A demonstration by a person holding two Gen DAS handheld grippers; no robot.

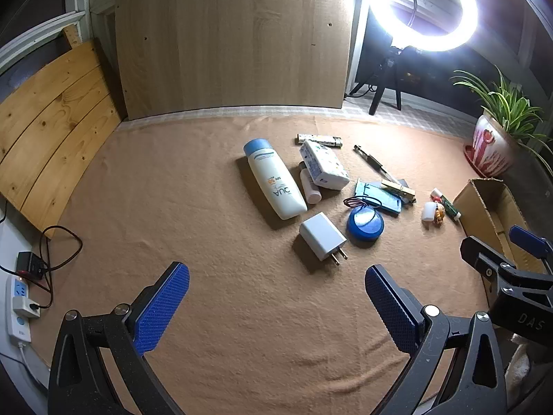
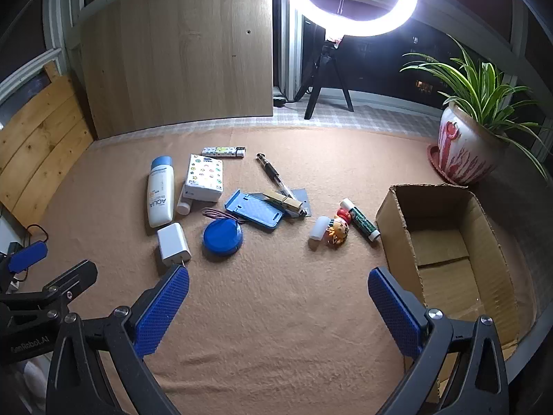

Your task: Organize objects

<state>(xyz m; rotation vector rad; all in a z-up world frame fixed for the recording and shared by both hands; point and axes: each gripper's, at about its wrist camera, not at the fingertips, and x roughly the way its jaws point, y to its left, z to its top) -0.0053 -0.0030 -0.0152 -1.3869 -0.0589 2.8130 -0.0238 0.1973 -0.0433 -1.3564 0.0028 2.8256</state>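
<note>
Nothing sorted yet: cardboard box [image 2: 449, 242] right of right tool [image 2: 278, 287] is empty, clutter incl. charger [image 2: 174, 243] ahead. Both tools spread wide, left tool [image 1: 276, 287] too, holding nothing.

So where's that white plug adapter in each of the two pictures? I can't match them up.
Left wrist view: the white charger lies just right of centre, prongs toward the camera, beyond the open left gripper.
Right wrist view: the same charger sits left of centre, just past the left fingertip of the open right gripper.
Shared landmark: the blue round lid lies directly to its right.
</note>
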